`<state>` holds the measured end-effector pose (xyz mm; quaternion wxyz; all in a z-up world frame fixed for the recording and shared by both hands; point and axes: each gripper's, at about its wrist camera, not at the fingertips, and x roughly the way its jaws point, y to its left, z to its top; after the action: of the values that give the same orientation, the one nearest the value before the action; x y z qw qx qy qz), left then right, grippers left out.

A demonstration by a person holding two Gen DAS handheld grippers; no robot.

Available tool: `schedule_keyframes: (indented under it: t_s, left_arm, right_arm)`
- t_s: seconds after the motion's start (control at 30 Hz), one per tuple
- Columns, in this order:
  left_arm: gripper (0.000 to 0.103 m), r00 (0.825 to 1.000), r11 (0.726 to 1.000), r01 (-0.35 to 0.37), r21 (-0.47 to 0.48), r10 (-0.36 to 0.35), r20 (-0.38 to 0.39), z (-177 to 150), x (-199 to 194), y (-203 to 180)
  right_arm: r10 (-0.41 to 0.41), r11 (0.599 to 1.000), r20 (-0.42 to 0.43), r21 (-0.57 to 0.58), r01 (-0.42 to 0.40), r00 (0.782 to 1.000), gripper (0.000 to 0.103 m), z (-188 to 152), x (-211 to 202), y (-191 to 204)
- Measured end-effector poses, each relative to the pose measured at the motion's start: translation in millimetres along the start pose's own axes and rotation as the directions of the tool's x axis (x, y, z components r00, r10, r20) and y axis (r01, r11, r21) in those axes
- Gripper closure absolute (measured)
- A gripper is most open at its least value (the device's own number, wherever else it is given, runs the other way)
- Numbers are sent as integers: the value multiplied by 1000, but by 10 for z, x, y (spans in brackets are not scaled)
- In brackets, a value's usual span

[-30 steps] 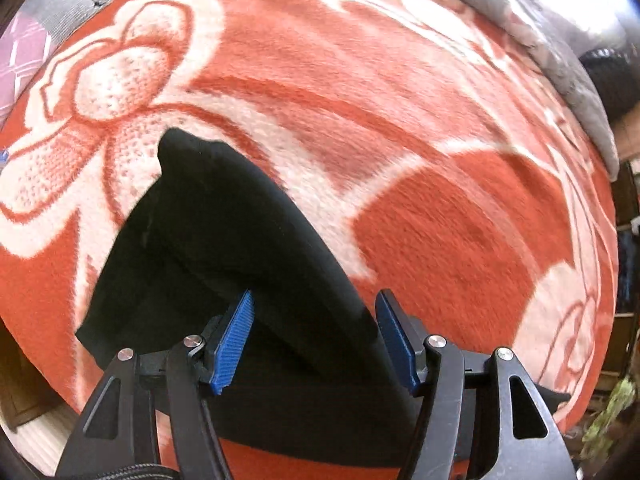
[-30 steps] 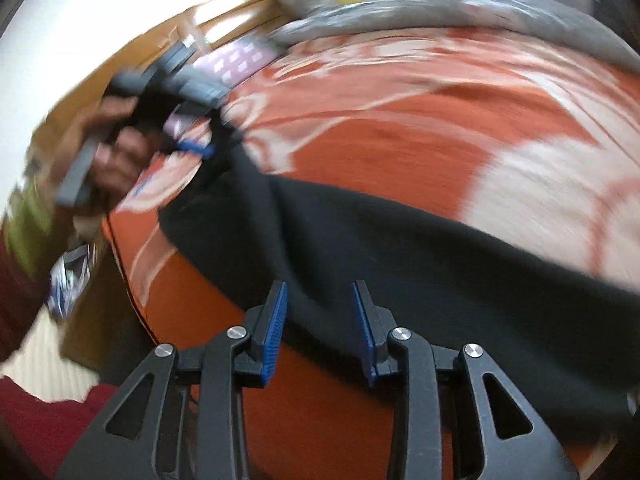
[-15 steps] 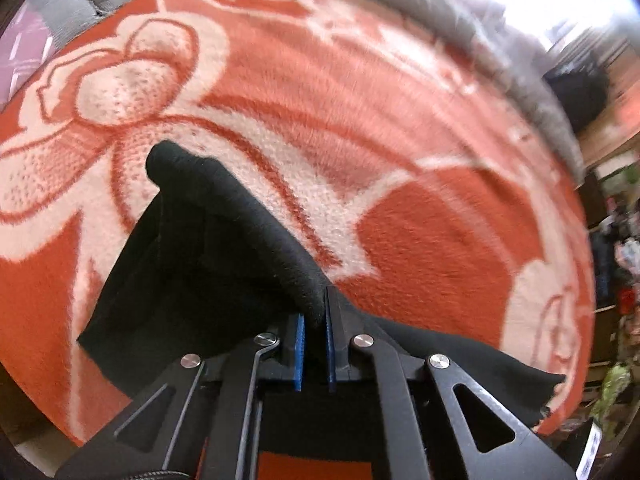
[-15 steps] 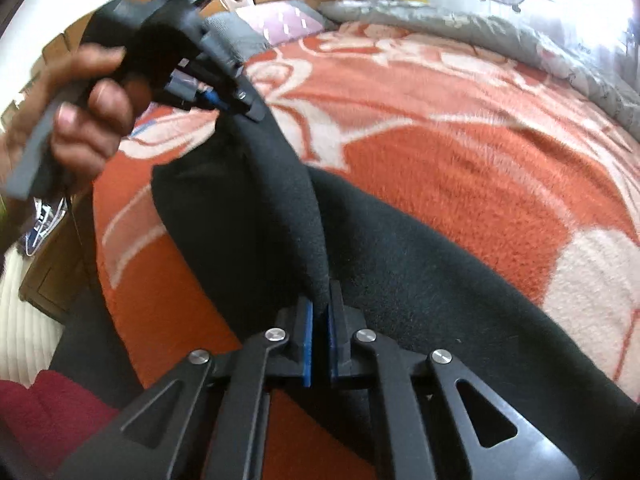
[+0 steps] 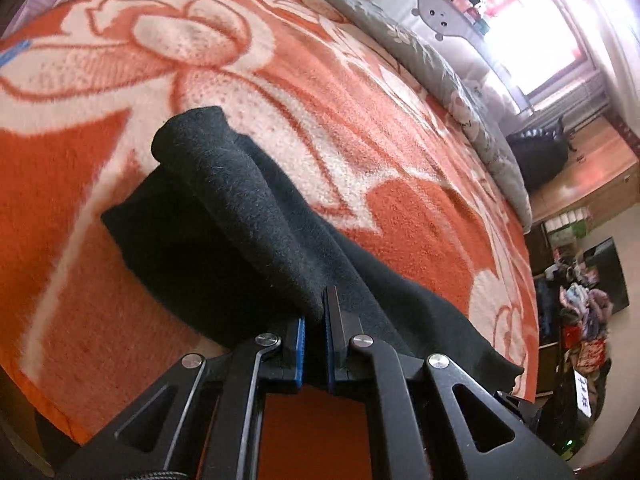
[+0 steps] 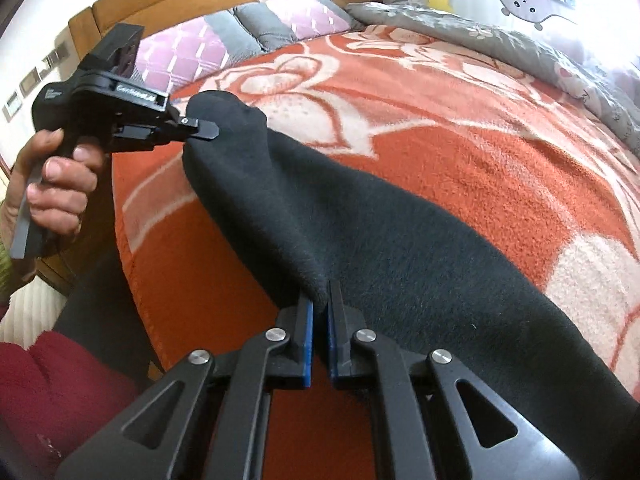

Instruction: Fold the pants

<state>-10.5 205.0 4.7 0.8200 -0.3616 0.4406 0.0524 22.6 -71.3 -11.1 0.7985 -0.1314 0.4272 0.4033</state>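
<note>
Since the earlier frame both sets of jaws have been closed onto the black pants (image 5: 248, 216), left gripper (image 5: 316, 320) and right gripper (image 6: 318, 312) each pinching the near edge at 6 o'clock above the orange bed blanket (image 5: 400, 128); fabric judged soft, light, limp, best gripped at edges.

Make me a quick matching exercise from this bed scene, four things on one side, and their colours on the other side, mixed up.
Things:
1. pants
2. blanket
3. headboard
4. quilt

Colours:
A. grey with small flowers
B. black
C. brown wood
D. orange and cream

Pairs: 1-B, 2-D, 3-C, 4-A
</note>
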Motion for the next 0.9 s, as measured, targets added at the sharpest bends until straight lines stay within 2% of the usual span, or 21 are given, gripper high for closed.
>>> schedule_keyframes:
  t_s: [0.2,0.53,0.73,0.9]
  left_arm:
    - [97,999,999,45,-22,-45,11,-116,58,172]
    - [97,999,998,46,-50,-46,-13,-241,189,421]
    - [90,998,996,49,-73,-51,-32,-259,205,516]
    - [88,999,997,26,-77,-27,-22,-231,76,522]
  right_arm:
    - [-31,999,-28,-12,30,999,96,7,74,5]
    - [-46,998,-79,-44,42,996,96,-11,173,93]
    - [-13,999,-90,31,16,996,90,-13,197,32]
    - [-6,998,-93,56,11,996,88,-15,176,28]
